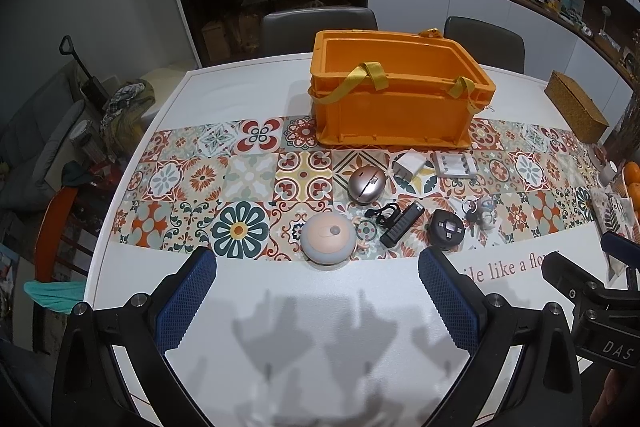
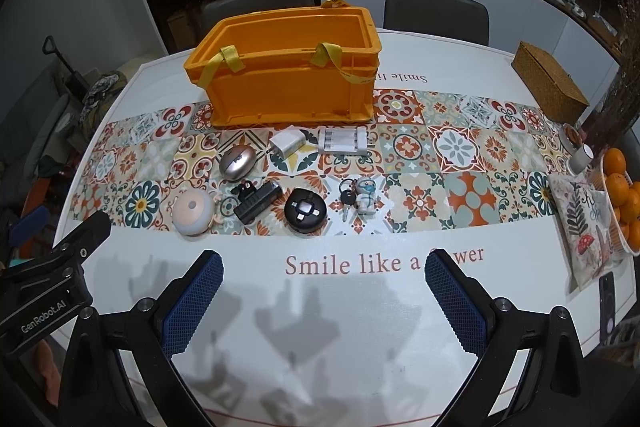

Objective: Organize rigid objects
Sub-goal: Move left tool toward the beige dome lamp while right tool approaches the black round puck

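Note:
An orange crate with yellow straps stands empty on the patterned runner. In front of it lie a white charger, a white battery case, a silver mouse, a round peach gadget, a black clip light, a round black device and keys with a small figure. My left gripper and right gripper hover open over the near white tabletop, short of the items.
A woven box sits at the far right. Oranges in a bowl, a printed cloth and a small cup crowd the right edge. Two chairs stand behind the table. The other gripper shows at each view's side.

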A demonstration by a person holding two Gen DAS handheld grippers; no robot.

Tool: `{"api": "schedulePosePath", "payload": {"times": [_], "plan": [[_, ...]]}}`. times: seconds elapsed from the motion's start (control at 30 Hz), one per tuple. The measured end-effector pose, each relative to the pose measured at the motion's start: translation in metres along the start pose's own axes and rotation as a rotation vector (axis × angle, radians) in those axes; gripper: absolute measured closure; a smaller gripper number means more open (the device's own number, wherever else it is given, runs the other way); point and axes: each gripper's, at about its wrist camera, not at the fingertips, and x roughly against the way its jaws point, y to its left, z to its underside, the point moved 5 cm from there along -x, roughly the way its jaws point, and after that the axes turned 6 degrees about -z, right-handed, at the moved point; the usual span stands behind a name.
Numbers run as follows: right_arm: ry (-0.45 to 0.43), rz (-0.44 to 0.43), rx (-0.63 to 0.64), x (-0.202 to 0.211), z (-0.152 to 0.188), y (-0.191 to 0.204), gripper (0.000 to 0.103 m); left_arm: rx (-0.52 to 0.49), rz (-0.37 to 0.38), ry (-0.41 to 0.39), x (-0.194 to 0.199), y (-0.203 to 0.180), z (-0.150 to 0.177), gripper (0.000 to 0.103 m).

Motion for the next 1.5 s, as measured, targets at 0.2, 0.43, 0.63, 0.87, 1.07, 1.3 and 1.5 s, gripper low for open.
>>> {"api": "schedulePosePath", "payload": {"times": [0.2, 0.43, 0.63, 0.87, 1.07, 1.3, 1.5], "plan": [[0.001, -0.002, 0.001, -0.001, 0.0, 0.001, 0.001, 0.0, 0.0, 0.0, 0.0, 0.0, 0.0, 0.0], [0.004, -0.002, 0.001, -0.004, 0.001, 0.001, 0.001, 0.0, 0.0, 0.001, 0.0, 0.0, -0.001, 0.0], [0.01, -0.001, 0.002, -0.006, 0.003, 0.002, 0.001, 0.0, 0.002, 0.005, -0.001, 0.0, 0.0, 0.0], [0.03, -0.008, 0.002, -0.01, 0.001, 0.003, 0.001, 0.008, 0.001, 0.028, -0.01, 0.001, 0.0, 0.0], [0.075, -0.027, -0.018, -0.026, -0.001, 0.0, 0.001, 0.039, -0.005, 0.075, -0.026, 0.006, 0.002, 0.0], [0.103, -0.083, -0.03, -0.051, -0.005, 0.002, 0.001, 0.042, 0.025, 0.111, -0.044, 0.006, 0.006, 0.0], [0.11, -0.125, -0.024, -0.071, -0.012, 0.007, 0.001, 0.064, 0.05, 0.131, -0.063, 0.008, 0.006, 0.0]]}}
